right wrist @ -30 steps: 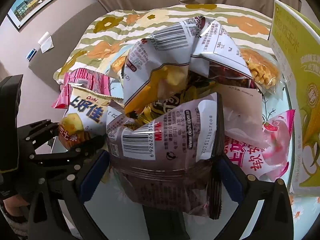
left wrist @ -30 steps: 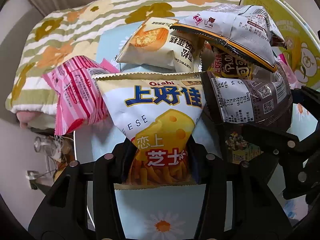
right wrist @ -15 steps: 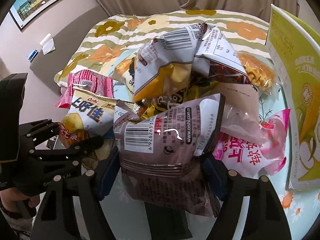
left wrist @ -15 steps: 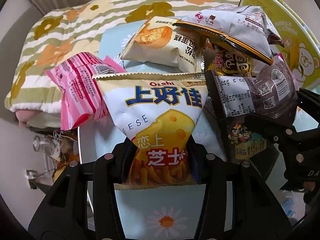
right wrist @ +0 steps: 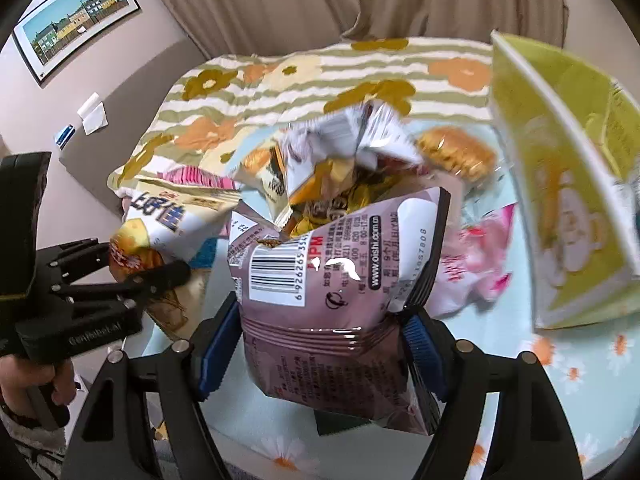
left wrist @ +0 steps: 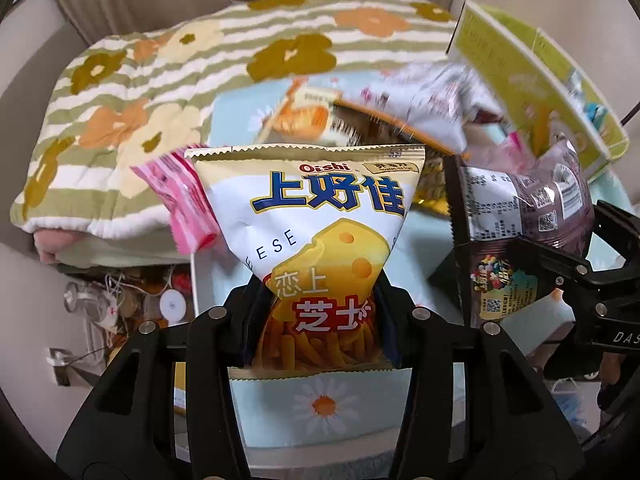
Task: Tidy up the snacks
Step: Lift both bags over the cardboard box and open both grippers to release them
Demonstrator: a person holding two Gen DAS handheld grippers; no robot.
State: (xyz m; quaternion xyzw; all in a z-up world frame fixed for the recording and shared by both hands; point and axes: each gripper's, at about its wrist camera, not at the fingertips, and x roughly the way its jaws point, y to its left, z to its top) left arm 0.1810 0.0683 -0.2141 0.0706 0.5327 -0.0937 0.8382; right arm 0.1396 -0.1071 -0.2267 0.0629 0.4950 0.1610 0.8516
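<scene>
My left gripper [left wrist: 320, 312] is shut on a white and yellow Oishi cheese snack bag [left wrist: 320, 232] and holds it upright above the table. The bag also shows at the left of the right wrist view [right wrist: 168, 224]. My right gripper [right wrist: 324, 340] is shut on a brown-purple Oishi snack bag [right wrist: 340, 280], which also shows in the left wrist view [left wrist: 520, 232]. A pile of other snack bags [right wrist: 340, 148] lies behind on the table, blurred.
A light blue daisy tablecloth [left wrist: 320, 412] covers the table. A green-yellow carton [right wrist: 560, 184] stands at the right. A pink bag [left wrist: 180, 196] lies at the left, another pink bag [right wrist: 476, 268] at the right. A striped floral bedspread [left wrist: 140, 80] lies behind.
Both grippers have lifted and drawn back with their bags; the pile now looks farther away and lower. The right gripper's jaws have closed tighter on the brown bag.
</scene>
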